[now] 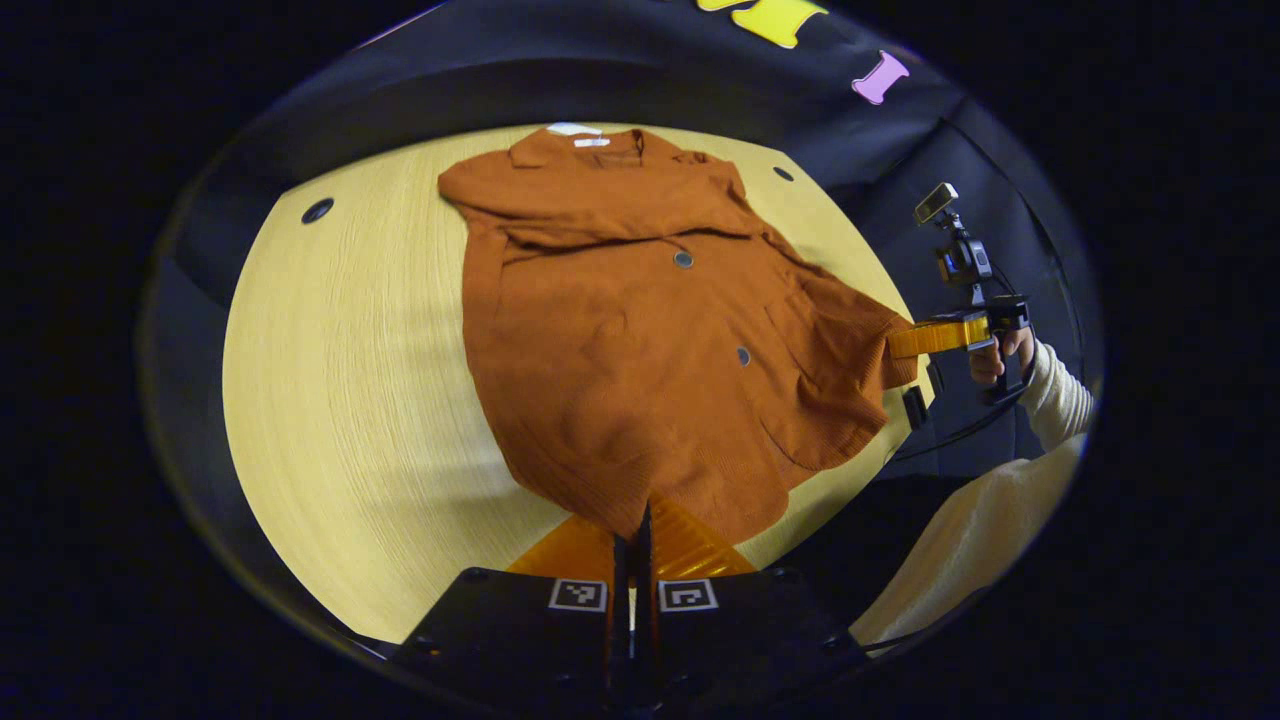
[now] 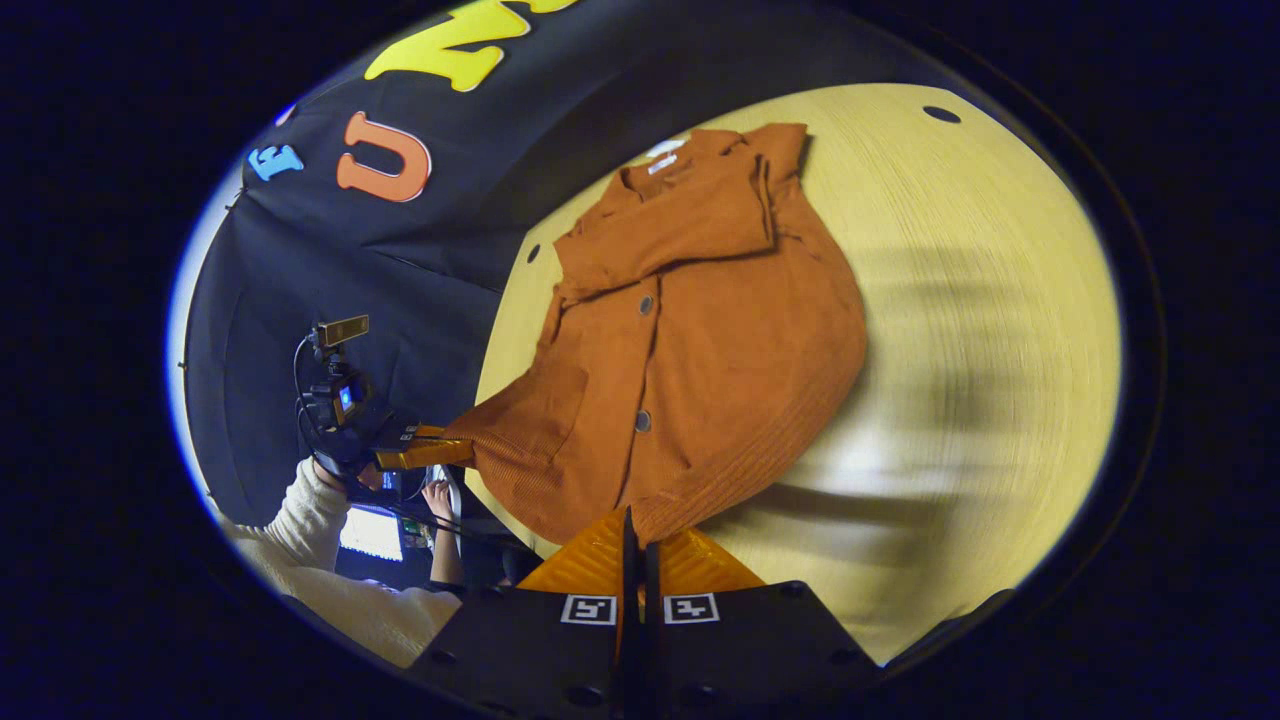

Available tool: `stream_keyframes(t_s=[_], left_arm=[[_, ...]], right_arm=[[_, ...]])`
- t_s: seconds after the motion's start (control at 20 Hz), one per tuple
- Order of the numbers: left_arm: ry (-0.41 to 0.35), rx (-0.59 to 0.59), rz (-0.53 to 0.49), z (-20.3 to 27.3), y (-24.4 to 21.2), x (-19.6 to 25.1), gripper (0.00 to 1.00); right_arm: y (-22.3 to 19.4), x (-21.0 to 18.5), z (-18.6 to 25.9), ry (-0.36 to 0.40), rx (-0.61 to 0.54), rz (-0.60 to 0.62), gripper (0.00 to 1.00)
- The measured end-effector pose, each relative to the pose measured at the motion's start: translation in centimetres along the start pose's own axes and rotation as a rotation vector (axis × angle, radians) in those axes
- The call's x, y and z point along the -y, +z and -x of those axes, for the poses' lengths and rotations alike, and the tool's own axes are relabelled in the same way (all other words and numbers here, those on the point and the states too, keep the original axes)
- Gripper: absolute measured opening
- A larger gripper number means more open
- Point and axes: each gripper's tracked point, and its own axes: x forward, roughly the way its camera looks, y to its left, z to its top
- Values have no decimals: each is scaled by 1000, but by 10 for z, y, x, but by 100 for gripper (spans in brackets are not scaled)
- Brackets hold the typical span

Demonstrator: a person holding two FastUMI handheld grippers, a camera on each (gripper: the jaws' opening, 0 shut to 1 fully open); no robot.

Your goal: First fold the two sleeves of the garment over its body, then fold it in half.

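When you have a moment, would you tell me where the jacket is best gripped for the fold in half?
At the hem's two bottom corners, coming in from the near table edge. The jacket lies flat with sleeves already folded across the chest and collar far away. The left tongs and right tongs each pinch a hem corner, so likely lift both toward the collar.

- a pale wooden table with fine grain and small dark round holes near its far corners.
- on it lies one rust-orange garment, spread flat, collar toward the far edge, sleeves folded over.
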Motion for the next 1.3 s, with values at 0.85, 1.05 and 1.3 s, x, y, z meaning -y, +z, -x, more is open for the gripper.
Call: stream_keyframes(t_s=[0.85,1.05,1.3], left_arm=[[-3,305,41,22,205,-68,5],[-24,344,116,7,238,-87,5],[-62,400,210,-10,276,-106,5]], right_arm=[[193,-29,12,-66,236,24,3],[235,-22,3,-83,284,-10,3],[285,-5,-9,-94,351,-83,2]])
